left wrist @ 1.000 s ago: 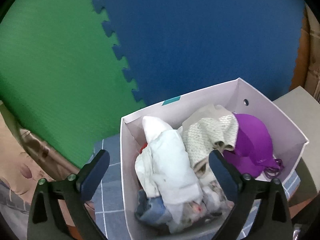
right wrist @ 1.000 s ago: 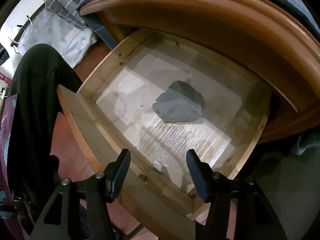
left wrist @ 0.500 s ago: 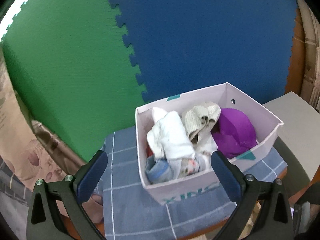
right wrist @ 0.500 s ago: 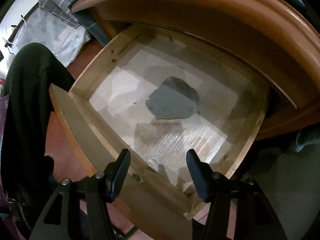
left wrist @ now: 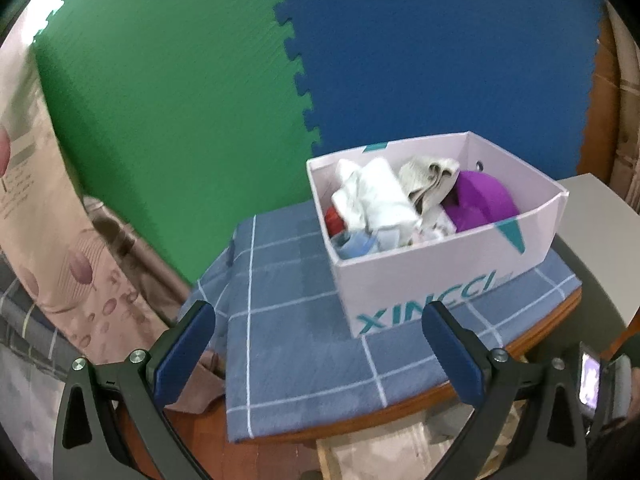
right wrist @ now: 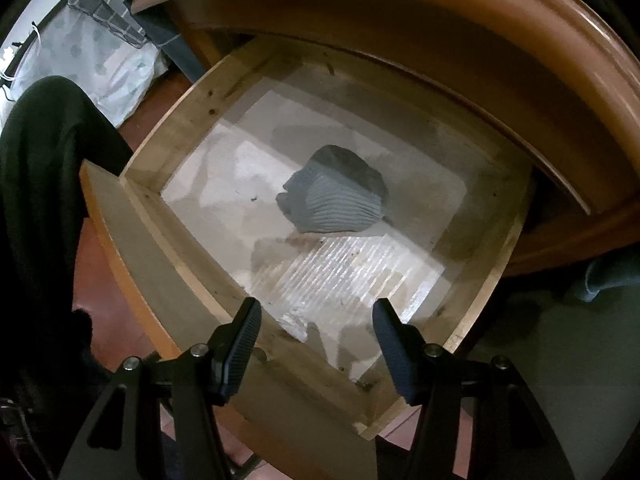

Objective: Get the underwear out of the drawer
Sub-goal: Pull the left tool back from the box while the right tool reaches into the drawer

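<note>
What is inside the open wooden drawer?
One crumpled grey ribbed piece of underwear lies alone on the pale liner of the open wooden drawer. Whatever sits at the drawer's far back is hidden under the brown cabinet top.

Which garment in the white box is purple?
The rounded purple piece at the right end of the white box; the rest look white, beige, red or blue.

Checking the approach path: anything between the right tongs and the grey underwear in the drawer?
Nothing. In the right wrist view only bare drawer liner lies between the open right tongs and the grey underwear.
</note>
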`<act>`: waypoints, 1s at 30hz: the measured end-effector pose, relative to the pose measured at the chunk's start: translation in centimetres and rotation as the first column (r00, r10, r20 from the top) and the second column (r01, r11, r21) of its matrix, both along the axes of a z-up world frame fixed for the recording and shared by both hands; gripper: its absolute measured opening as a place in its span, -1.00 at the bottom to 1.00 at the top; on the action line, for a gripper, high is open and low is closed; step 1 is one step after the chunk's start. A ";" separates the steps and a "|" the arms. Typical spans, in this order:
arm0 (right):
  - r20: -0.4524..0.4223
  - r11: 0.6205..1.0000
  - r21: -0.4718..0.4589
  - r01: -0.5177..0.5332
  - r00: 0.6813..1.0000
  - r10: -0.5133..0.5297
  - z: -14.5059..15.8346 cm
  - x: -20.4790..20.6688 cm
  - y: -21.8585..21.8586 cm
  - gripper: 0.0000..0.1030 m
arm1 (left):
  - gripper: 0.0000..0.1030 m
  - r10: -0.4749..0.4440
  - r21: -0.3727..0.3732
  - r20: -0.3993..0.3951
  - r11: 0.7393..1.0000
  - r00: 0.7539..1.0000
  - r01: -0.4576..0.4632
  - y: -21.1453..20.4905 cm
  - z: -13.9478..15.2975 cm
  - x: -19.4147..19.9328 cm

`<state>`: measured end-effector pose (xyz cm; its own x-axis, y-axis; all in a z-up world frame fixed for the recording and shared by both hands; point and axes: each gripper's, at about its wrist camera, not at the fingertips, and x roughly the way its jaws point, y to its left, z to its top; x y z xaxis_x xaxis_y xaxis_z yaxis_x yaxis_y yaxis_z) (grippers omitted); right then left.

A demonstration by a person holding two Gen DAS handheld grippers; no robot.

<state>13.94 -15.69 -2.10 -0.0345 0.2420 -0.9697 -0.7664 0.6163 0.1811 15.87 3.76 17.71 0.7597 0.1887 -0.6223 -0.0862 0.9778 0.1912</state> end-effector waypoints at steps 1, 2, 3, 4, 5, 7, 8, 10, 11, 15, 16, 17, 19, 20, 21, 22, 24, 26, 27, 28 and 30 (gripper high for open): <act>0.003 1.000 -0.007 -0.003 1.000 0.003 -0.1 -0.1 0.1 0.15 | 1.00 0.003 -0.004 -0.003 1.000 1.000 -0.003 0.3 -0.3 -0.3; 0.006 1.000 -0.013 -0.006 1.000 0.006 -0.2 -0.1 0.1 0.15 | 1.00 0.007 -0.009 -0.009 1.000 1.000 -0.007 0.6 -0.7 -0.6; 0.007 1.000 -0.020 -0.009 1.000 0.009 -0.3 -0.1 0.2 0.15 | 1.00 0.011 -0.015 -0.017 1.000 1.000 -0.012 0.9 -1.2 -0.9; 0.006 1.000 -0.024 -0.010 1.000 0.011 -0.3 -0.1 0.2 0.15 | 1.00 0.016 -0.019 -0.025 1.000 1.000 -0.016 1.2 -1.6 -1.1; 0.009 0.999 -0.032 -0.013 1.000 0.013 -0.5 -0.2 0.3 0.15 | 1.00 0.022 -0.025 -0.034 0.999 0.999 -0.023 1.6 -2.2 -1.4; 0.014 0.999 -0.043 -0.016 1.000 0.017 -0.6 -0.2 0.4 0.15 | 1.00 0.031 -0.042 -0.052 0.999 0.998 -0.033 2.3 -3.2 -1.8; 0.015 0.999 -0.050 -0.018 1.000 0.018 -0.7 -0.3 0.6 0.15 | 1.00 0.036 -0.052 -0.063 0.998 0.997 -0.039 2.7 -3.8 -1.9; 0.020 0.998 -0.066 -0.022 1.000 0.023 -0.9 -0.4 0.7 0.15 | 1.00 0.046 -0.069 -0.082 0.996 0.996 -0.051 3.4 -4.8 -2.3; 0.023 0.997 -0.072 -0.024 0.999 0.026 -1.0 -0.4 0.8 0.15 | 1.00 0.047 -0.076 -0.090 0.996 0.995 -0.054 3.8 -5.4 -2.5; 0.036 0.996 -0.089 -0.030 0.999 0.033 -1.2 -0.5 1.0 0.15 | 1.00 0.046 -0.100 -0.099 0.993 0.994 -0.056 4.9 -7.0 -3.2; 0.036 0.996 -0.088 -0.029 0.999 0.032 -1.2 -0.5 1.0 0.15 | 1.00 0.045 -0.113 -0.100 0.992 0.994 -0.056 5.2 -7.4 -3.4; 0.037 0.996 -0.087 -0.026 0.999 0.029 -1.1 -0.5 1.0 0.15 | 1.00 0.041 -0.136 -0.104 0.989 0.994 -0.055 5.5 -7.9 -3.5; 0.040 0.996 -0.085 -0.019 0.999 0.022 -1.0 -0.4 1.0 0.15 | 0.99 0.037 -0.192 -0.130 0.979 0.991 -0.062 6.2 -9.1 -3.6; 0.040 0.996 -0.083 -0.017 0.999 0.020 -1.0 -0.3 1.1 0.15 | 0.99 0.038 -0.210 -0.148 0.975 0.988 -0.069 6.3 -9.3 -3.4; 0.040 0.997 -0.081 -0.017 0.999 0.020 -0.9 -0.2 1.2 0.15 | 0.99 0.037 -0.221 -0.162 0.973 0.986 -0.073 6.4 -9.4 -3.2; 0.042 0.997 -0.080 -0.017 0.999 0.020 -0.9 -0.2 1.3 0.15 | 0.99 0.039 -0.224 -0.166 0.972 0.985 -0.076 6.4 -9.5 -3.1; 0.043 0.997 -0.078 -0.021 0.999 0.025 -0.9 -0.1 1.6 0.15 | 0.99 0.043 -0.247 -0.168 0.966 0.985 -0.084 6.6 -9.7 -3.0; 0.075 0.996 -0.084 -0.042 0.996 0.048 -1.0 -0.1 2.3 0.15 | 0.99 0.040 -0.269 -0.174 0.959 0.984 -0.087 6.8 -9.8 -2.9; 0.081 0.994 -0.094 -0.057 0.995 0.065 -1.2 -0.1 2.7 0.15 | 0.99 0.041 -0.272 -0.177 0.958 0.983 -0.089 6.7 -9.9 -2.8; 0.083 0.990 -0.111 -0.085 0.992 0.094 -1.6 -0.2 3.3 0.15 | 0.98 0.043 -0.268 -0.180 0.959 0.983 -0.091 6.6 -10.0 -2.7; 0.096 0.983 -0.135 -0.122 0.986 0.135 -2.4 -0.2 4.3 0.15 | 0.98 0.037 -0.249 -0.191 0.965 0.981 -0.086 6.1 -10.3 -2.5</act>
